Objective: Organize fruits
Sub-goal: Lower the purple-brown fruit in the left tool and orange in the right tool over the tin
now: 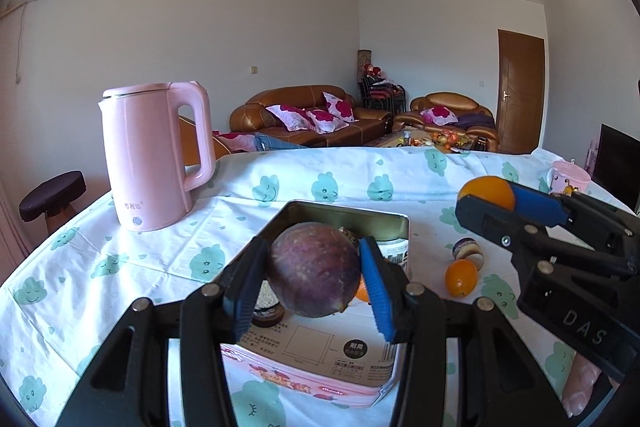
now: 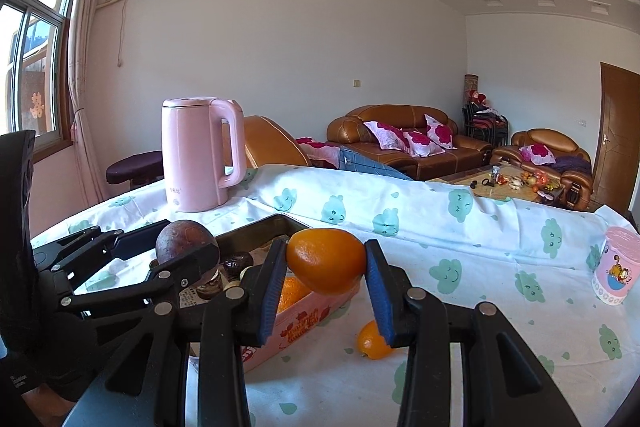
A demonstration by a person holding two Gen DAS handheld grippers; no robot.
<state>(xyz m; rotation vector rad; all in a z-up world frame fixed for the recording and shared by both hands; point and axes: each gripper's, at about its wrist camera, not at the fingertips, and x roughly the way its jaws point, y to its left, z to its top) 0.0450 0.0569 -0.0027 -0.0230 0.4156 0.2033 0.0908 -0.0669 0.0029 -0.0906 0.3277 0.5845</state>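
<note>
The left gripper (image 1: 316, 283) pinches a purple fruit (image 1: 314, 269) right over the tin (image 1: 348, 213), likely to drop it in. The right gripper (image 2: 326, 269) pinches an orange (image 2: 326, 255) beside the tin, likely next.

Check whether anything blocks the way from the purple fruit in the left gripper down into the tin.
Nothing visible blocks it. The purple fruit, clamped in the left gripper, hangs over the open tin. The tin already holds an orange and some small dark items, but bare floor shows. The right gripper with its orange is off to the side.
</note>
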